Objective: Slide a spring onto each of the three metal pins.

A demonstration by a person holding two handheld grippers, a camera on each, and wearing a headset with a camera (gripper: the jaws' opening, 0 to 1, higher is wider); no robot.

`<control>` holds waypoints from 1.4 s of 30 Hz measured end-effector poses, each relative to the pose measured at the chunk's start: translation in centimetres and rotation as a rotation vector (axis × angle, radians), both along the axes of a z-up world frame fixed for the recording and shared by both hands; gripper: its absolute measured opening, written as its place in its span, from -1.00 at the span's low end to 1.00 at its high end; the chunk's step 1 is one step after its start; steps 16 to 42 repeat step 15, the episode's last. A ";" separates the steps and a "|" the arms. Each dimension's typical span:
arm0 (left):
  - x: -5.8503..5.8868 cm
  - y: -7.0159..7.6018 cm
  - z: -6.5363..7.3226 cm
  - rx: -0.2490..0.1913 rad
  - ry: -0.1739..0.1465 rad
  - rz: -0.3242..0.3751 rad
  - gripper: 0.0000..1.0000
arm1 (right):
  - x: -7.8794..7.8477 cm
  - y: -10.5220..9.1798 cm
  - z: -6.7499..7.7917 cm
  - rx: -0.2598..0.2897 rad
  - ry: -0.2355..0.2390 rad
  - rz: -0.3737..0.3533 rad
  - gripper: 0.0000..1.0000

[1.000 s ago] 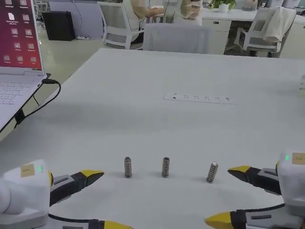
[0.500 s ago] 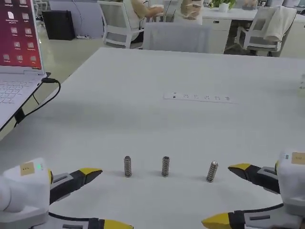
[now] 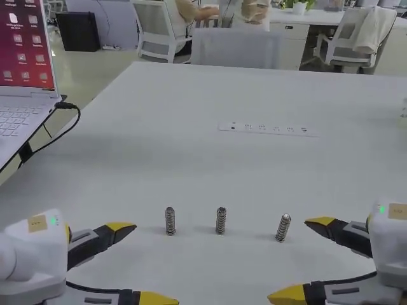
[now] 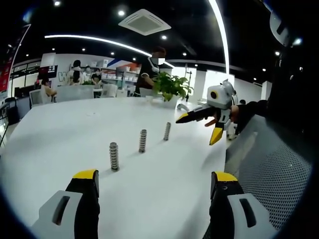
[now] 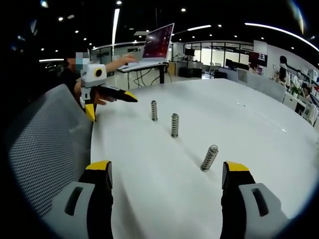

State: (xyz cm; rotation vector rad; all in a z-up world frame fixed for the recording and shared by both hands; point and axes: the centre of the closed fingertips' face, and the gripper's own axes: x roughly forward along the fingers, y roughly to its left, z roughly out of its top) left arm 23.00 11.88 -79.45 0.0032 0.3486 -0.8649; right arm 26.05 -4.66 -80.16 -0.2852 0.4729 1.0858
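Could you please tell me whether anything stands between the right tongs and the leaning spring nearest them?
Nothing visible does. The right tongs are open, and only bare table lies between them and the leaning spring. The middle spring and the far spring stand beyond it, toward the left tongs.

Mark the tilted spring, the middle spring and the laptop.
tilted spring point(image 3: 283, 228): head view, mid-coil.
middle spring point(image 3: 220, 221): head view, mid-coil.
laptop point(image 3: 22, 44): head view, screen.

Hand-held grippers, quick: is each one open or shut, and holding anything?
Left hand-held gripper: open, holding nothing.
Right hand-held gripper: open, holding nothing.
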 end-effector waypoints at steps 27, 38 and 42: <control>0.1 0.0 -0.1 0.004 0.004 -0.005 0.79 | 0.0 -0.1 -0.1 -0.002 0.004 -0.006 0.84; 0.1 0.0 -0.1 0.004 0.004 -0.005 0.79 | 0.0 -0.1 -0.1 -0.002 0.004 -0.006 0.84; 0.1 0.0 -0.1 0.004 0.004 -0.005 0.79 | 0.0 -0.1 -0.1 -0.002 0.004 -0.006 0.84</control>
